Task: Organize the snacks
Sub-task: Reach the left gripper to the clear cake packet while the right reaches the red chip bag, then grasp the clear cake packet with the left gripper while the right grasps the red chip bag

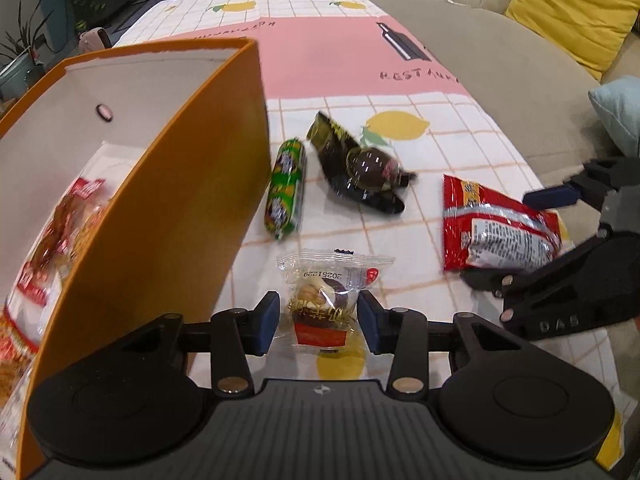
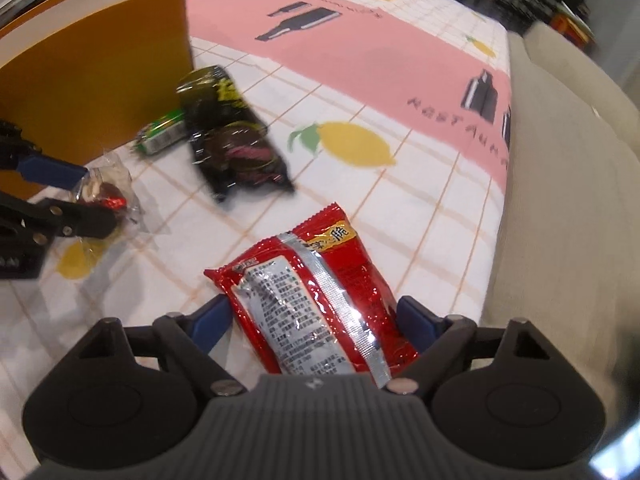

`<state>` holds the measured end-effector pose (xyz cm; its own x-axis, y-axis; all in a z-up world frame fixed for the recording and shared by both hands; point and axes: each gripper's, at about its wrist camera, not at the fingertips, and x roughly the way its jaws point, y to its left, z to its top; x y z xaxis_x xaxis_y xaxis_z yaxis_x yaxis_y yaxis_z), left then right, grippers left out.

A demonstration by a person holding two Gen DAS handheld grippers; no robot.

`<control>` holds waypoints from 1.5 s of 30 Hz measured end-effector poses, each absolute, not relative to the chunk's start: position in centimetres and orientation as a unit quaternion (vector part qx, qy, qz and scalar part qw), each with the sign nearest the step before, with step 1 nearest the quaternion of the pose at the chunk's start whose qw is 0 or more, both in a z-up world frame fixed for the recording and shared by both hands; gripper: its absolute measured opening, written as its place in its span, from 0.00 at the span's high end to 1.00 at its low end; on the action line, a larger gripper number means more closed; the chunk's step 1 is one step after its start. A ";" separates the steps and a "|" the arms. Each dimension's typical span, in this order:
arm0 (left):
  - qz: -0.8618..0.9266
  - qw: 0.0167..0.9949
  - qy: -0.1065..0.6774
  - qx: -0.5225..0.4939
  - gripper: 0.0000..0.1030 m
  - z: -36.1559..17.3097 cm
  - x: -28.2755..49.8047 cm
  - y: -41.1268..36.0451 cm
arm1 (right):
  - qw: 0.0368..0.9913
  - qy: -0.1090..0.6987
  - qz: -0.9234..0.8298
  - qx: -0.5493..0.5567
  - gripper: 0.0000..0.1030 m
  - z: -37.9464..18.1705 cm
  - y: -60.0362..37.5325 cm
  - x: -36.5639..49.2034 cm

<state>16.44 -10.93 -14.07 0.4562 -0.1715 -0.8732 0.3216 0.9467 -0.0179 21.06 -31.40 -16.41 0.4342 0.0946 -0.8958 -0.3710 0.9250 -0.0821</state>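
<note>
Left wrist view showed one orange box as the landmark, standing on a tablecloth printed with lemons. Inside the box lay at least one red-and-white packet. Four snacks lay outside it: one green sausage just beside its wall, one dark packet a little farther out, one clear-wrapped cake near its front corner, and one red bag well apart from it.

The left gripper pointed steeply down near the box's front corner, its blue pads on either side of the clear-wrapped cake, touching the wrapper's edges or nearly so; whether they pressed on it I could not tell.

The right gripper, far from the box, also tilted steeply down, jaws spread wide around the red bag, pads apart from its sides.
</note>
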 end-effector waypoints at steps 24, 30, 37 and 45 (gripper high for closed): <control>-0.143 0.846 0.512 0.051 0.47 -13.9 11.6 -6.1 | 0.855 0.494 0.142 -0.067 0.04 -14.3 -25.1 9.8; -0.158 0.844 0.506 0.074 0.42 -14.7 11.4 -6.5 | 0.859 0.460 0.191 -0.120 0.04 -14.8 -25.6 10.2; -0.160 0.842 0.509 0.083 0.39 -15.2 11.4 -6.6 | 0.841 0.492 0.211 -0.080 0.04 -16.5 -25.4 11.3; -0.162 0.843 0.507 0.082 0.46 -15.3 11.3 -6.7 | 0.846 0.488 0.195 -0.091 0.13 -16.9 -24.6 10.8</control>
